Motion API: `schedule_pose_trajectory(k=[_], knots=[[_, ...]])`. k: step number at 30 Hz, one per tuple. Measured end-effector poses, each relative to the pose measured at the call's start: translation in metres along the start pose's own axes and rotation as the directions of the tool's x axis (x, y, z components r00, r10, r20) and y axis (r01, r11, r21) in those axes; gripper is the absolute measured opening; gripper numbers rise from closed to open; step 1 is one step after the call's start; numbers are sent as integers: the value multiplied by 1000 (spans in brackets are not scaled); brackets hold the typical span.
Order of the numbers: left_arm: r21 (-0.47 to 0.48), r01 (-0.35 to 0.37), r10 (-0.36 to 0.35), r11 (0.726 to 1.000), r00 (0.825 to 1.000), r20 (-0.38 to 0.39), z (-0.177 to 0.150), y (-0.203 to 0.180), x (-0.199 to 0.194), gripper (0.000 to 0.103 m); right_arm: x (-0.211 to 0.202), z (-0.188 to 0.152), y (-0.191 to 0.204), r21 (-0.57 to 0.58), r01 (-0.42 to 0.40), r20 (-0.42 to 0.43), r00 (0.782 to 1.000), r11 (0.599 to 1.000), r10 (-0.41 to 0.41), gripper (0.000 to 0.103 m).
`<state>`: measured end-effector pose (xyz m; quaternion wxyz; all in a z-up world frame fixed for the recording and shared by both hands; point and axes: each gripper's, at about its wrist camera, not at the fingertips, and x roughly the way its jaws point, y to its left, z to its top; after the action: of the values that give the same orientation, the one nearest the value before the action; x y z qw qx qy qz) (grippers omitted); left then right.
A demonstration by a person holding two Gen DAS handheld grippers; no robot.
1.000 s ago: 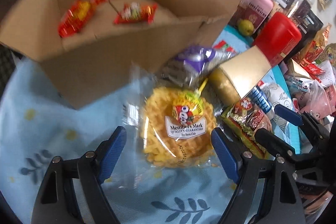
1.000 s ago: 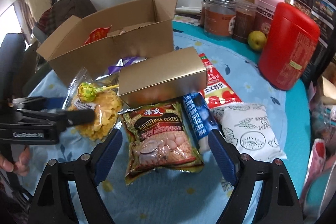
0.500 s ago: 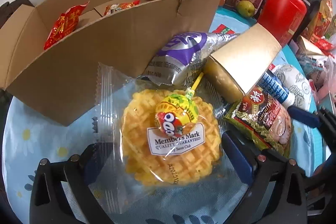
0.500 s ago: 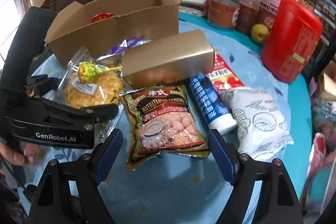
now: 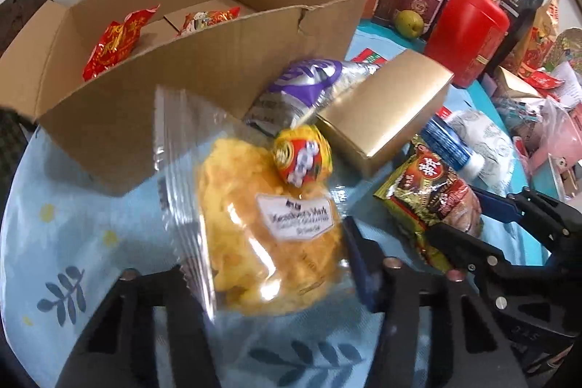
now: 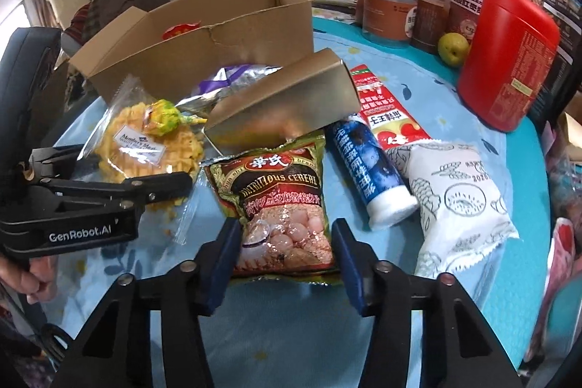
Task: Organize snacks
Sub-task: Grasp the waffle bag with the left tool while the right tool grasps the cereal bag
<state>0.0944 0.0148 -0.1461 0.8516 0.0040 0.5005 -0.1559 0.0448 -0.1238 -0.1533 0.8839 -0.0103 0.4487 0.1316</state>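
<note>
My left gripper (image 5: 269,264) is shut on a clear bag of yellow waffle snack (image 5: 269,224) and tilts it up off the cloth; a wrapped lollipop (image 5: 302,155) rests on the bag. The bag also shows in the right wrist view (image 6: 145,140). My right gripper (image 6: 287,239) is shut on the lower end of a cereal packet (image 6: 283,199) that lies on the cloth. An open cardboard box (image 5: 189,35) stands behind, with two red snack packs (image 5: 116,39) inside.
A gold box (image 6: 283,104) leans on a purple foil bag (image 6: 232,79). A blue tube (image 6: 367,170), a red-white packet (image 6: 385,119) and a white pouch (image 6: 458,195) lie to the right. A red canister (image 6: 505,57), jars and a green fruit (image 6: 453,48) stand behind.
My left gripper has closed on the waffle bag and tipped it up. My right gripper has moved in and closed on the cereal packet. The gold box has tilted.
</note>
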Motion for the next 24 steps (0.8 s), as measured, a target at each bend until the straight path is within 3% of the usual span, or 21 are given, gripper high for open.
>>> schedule_pose_trajectory(k=[4, 11, 24], knots=[[-8, 50, -51, 999, 999, -18, -16, -1, -10, 43, -9, -9, 5, 4, -13, -8, 1000, 1000, 13, 45], [12, 72, -72, 997, 997, -22, -38, -7, -31, 38, -26, -28, 13, 19, -33, -20, 999, 999, 34, 41], [47, 139, -135, 989, 988, -77, -81, -23, -53, 38, -52, -68, 26, 22, -62, -60, 996, 998, 63, 40]])
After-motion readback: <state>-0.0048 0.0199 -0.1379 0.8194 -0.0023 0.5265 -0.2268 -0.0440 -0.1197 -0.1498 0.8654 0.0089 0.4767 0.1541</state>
